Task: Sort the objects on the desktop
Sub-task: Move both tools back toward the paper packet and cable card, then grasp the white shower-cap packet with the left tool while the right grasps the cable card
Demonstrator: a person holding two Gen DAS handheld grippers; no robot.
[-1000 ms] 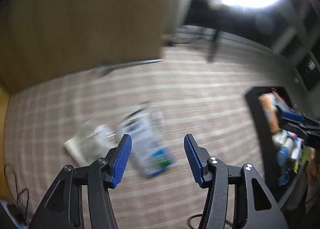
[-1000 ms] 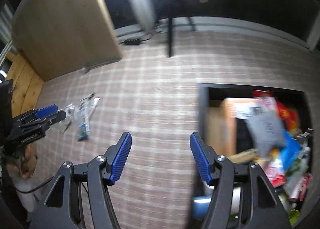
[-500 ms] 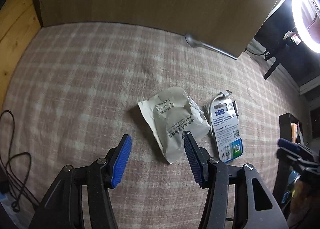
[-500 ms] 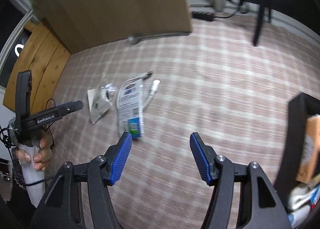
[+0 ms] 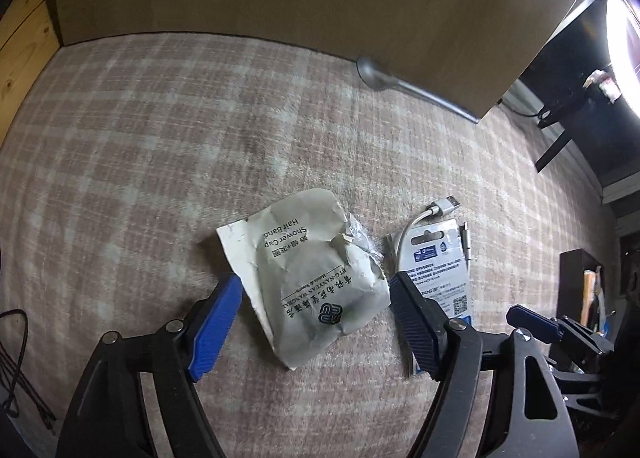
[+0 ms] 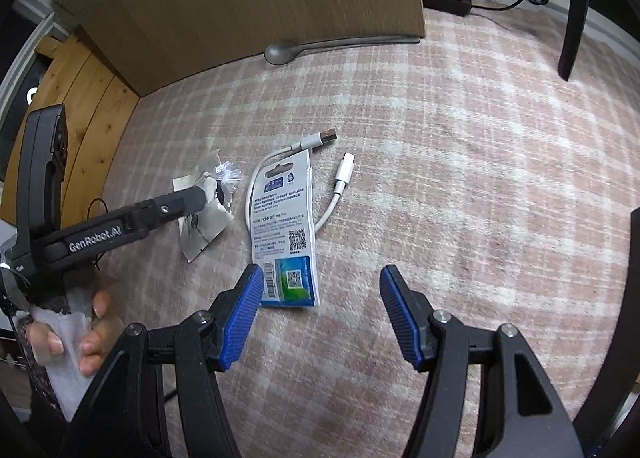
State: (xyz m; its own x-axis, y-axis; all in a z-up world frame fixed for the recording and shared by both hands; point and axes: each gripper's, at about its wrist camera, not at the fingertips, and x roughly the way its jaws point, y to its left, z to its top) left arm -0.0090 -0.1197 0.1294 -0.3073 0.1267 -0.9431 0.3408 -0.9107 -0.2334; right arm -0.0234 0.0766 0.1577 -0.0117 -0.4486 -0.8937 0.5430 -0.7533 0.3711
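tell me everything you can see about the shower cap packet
The shower cap packet is a crumpled, off-white sachet, paper-like, printed "Shower Cap" and "Hair Band" with a dark logo. One end is torn open, showing clear crinkled film. It lies flat on the checked cloth, left of the cable card, possibly touching it. The left gripper hovers over it with jaws opening; the pads straddle it without pressing.

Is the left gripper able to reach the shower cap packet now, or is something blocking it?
Probably yes. The left gripper hangs just above the shower cap packet, jaws opening, nothing between. The cable package lies close beside its right finger and might get nudged.
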